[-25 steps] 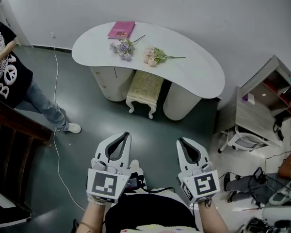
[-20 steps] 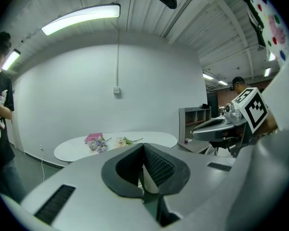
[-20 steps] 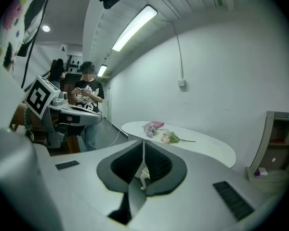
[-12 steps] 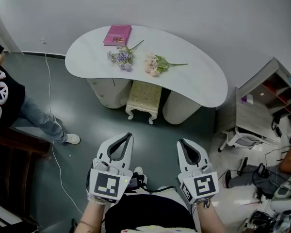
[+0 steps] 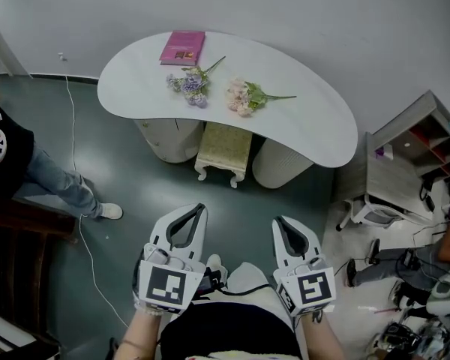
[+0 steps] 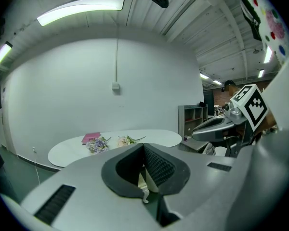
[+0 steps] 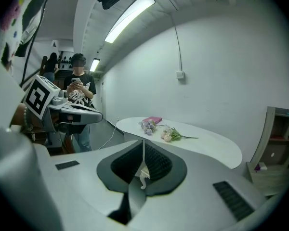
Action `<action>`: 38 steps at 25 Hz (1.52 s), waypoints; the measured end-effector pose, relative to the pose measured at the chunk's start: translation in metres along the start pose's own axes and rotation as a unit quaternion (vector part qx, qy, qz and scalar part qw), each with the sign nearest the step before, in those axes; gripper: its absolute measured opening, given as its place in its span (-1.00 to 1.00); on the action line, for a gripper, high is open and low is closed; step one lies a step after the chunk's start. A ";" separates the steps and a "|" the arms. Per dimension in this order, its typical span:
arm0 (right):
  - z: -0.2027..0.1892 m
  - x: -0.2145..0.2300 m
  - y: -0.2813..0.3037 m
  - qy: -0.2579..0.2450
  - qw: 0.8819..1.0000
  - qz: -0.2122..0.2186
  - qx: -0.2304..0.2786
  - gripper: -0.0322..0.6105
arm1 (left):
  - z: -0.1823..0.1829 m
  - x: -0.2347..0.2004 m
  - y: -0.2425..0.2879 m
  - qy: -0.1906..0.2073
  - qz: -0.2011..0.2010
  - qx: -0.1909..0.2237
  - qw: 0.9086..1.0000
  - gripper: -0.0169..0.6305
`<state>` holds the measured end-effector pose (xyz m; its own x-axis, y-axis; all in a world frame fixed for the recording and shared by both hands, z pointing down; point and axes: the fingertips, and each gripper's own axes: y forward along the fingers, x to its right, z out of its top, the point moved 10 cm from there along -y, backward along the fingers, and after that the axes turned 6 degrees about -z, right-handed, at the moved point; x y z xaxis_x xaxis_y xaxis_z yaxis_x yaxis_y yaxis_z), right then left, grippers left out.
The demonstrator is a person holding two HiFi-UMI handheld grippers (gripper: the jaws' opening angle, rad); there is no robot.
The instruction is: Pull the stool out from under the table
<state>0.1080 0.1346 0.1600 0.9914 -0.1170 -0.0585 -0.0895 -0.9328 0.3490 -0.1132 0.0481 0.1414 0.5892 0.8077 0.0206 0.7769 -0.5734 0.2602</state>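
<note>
One cream, curvy-legged stool [image 5: 225,145]

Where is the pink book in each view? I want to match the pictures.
Head view: the pink book lies upper left of centre, at the white table's far edge.
Left gripper view: the book is small, left of centre.
Right gripper view: the book is near the centre.
Shared landmark: the purple flowers beside it.

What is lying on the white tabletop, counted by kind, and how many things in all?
Flower bunches: 2 (purple bunch, pink bunch)
Pink book: 1
Total: 3
</note>
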 end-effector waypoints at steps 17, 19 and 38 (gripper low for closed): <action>-0.034 0.031 0.064 -0.023 0.995 0.075 -0.060 -0.78 | -0.034 -0.019 0.042 -0.030 0.050 -0.036 0.998 -0.90; -0.044 0.034 0.076 -0.020 0.994 0.080 -0.068 -0.78 | -0.045 -0.021 0.050 -0.032 0.051 -0.040 0.997 -0.90; -0.166 0.053 0.223 -0.007 0.988 0.087 -0.129 -0.78 | -0.201 -0.076 0.147 -0.081 0.069 -0.082 0.991 -0.90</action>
<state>0.1569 -0.0233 0.3905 0.9615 -0.2745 0.0103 -0.2292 -0.7808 0.5813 -0.0883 -0.0699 0.3717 0.7256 0.6828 -0.0855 0.6476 -0.6357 0.4201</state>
